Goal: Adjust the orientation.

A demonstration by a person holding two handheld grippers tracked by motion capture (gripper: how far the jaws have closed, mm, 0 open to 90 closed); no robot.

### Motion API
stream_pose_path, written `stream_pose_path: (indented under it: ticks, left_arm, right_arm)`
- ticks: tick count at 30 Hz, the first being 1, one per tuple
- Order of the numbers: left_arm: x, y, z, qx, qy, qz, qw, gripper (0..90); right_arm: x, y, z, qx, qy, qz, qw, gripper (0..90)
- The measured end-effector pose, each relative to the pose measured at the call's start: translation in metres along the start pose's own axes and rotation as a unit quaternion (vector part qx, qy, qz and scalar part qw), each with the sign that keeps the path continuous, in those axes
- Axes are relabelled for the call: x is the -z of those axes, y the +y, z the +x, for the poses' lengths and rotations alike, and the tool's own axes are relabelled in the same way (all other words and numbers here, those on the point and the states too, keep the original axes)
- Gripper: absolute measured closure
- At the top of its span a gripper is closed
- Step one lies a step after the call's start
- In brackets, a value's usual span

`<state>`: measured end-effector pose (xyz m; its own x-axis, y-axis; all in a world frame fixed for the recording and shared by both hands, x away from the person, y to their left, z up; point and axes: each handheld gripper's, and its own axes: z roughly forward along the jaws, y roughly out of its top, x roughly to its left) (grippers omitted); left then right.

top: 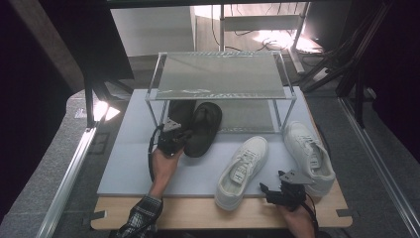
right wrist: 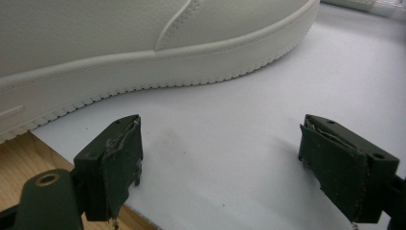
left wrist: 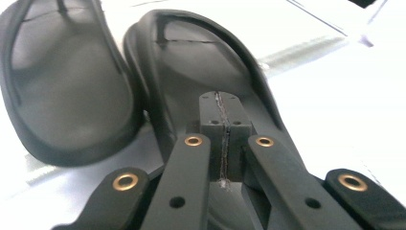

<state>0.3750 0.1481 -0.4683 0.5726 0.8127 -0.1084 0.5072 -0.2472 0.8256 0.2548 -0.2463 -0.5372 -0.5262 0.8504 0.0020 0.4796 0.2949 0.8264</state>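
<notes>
The far end of the left-hand dark slipper (top: 179,113) lies under the clear shelf rack (top: 220,74) and is hard to make out in the high view; in the left gripper view both slippers are cut off by the top edge of the frame. The person's forearms are cut off at the bottom edge of the high view. The right-hand white sneaker (top: 308,154) is partly covered at its heel by the grey plate of the right claw (top: 271,190). In the right gripper view the sneaker at the top left runs out of frame.

Left claw (left wrist: 224,143): jaws together, pads meeting in a thin seam with nothing between them. It sits over the heel end of the right-hand dark slipper (left wrist: 210,72); contact cannot be told. In the high view this claw is left of centre, at the front of the rack.

Right claw: jaws wide apart, holding nothing, above the pale mat (right wrist: 230,143) at the lower right of the high view, near the other white sneaker (top: 242,171), which lies at lower centre. The mat's corner overlaps the wooden surface (right wrist: 19,163).
</notes>
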Motion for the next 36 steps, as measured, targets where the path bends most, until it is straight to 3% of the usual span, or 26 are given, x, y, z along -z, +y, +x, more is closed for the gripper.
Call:
stream_pose_path:
  ticks: [10,15,25,36]
  left_arm:
    - [0.029,-0.024,-0.011,-0.01,-0.046,0.005,0.9989,89.6]
    - [0.035,-0.039,-0.018,-0.014,-0.054,0.015,0.9983,89.5]
    - [0.027,-0.056,-0.025,-0.024,-0.049,0.039,0.9977,89.5]
    - [0.005,-0.05,-0.026,-0.024,-0.047,0.048,0.9975,89.5]
  right_arm:
    - [0.0,0.0,0.0,0.0,0.0,0.0,1.0,15.3]
    - [0.0,0.0,0.0,0.0,0.0,0.0,1.0,15.3]
    - [0.0,0.0,0.0,0.0,0.0,0.0,1.0,15.3]
    - [0.0,0.0,0.0,0.0,0.0,0.0,1.0,15.3]
